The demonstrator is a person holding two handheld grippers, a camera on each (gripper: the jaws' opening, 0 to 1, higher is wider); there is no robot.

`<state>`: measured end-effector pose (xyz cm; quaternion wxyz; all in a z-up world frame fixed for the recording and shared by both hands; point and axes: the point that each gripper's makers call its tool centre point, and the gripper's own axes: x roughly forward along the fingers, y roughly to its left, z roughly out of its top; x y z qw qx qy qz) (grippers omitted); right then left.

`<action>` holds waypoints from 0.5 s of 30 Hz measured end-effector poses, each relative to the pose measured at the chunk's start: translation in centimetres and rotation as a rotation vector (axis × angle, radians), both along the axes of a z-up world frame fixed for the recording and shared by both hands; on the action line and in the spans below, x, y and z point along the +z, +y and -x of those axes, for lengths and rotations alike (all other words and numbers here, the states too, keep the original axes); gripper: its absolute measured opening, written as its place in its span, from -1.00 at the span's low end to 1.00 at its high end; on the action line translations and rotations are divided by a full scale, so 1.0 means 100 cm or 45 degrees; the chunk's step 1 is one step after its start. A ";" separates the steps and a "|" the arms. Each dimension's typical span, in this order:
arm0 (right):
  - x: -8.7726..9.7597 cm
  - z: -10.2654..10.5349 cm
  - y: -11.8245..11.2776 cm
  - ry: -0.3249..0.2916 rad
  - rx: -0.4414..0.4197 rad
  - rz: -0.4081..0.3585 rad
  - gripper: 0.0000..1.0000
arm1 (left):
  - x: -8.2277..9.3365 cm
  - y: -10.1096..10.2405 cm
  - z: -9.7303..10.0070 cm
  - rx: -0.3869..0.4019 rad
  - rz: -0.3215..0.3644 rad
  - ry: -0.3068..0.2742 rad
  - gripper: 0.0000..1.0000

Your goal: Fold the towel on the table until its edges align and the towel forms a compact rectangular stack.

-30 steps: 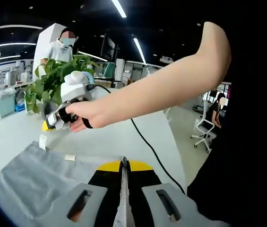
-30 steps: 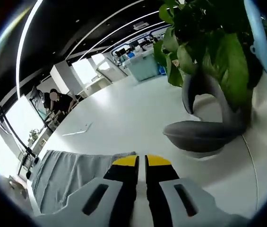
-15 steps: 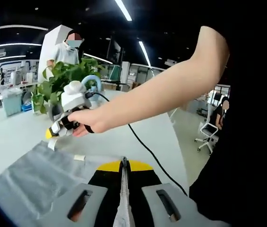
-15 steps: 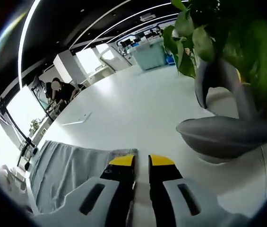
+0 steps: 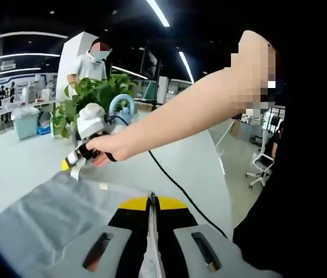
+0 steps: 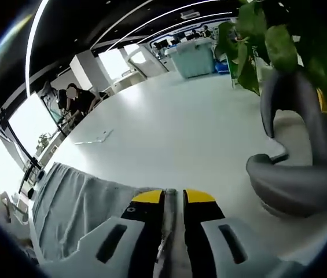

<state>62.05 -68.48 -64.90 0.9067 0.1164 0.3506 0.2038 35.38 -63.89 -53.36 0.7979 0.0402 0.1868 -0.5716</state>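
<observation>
White desk (image 6: 169, 133) carries the grey towel (image 5: 53, 214). Left gripper (image 5: 151, 200) and right gripper (image 6: 173, 196) each pinch a towel edge between pressed jaws. Carry both corners level toward the opposite edge and align before releasing.

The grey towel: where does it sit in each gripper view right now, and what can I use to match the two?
Left gripper view: the grey towel fills the lower left, running under the left gripper, whose jaws pinch its edge.
Right gripper view: the towel lies lower left, its edge between the right gripper jaws.
Shared landmark: the potted plant on the white table.
</observation>
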 end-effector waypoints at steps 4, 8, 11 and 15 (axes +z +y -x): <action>0.001 0.001 0.002 -0.012 0.024 0.031 -0.87 | 0.002 0.008 -0.004 0.054 0.035 0.031 -0.93; -0.002 0.004 0.003 -0.065 0.141 0.144 -0.91 | 0.001 0.015 -0.007 0.078 0.028 0.039 -0.93; -0.003 0.003 0.004 -0.104 0.198 0.196 -0.92 | 0.001 0.020 -0.007 0.097 0.032 0.042 -0.93; -0.004 0.000 0.003 -0.082 0.149 0.114 -0.95 | 0.002 0.027 -0.007 0.126 0.043 0.055 -0.93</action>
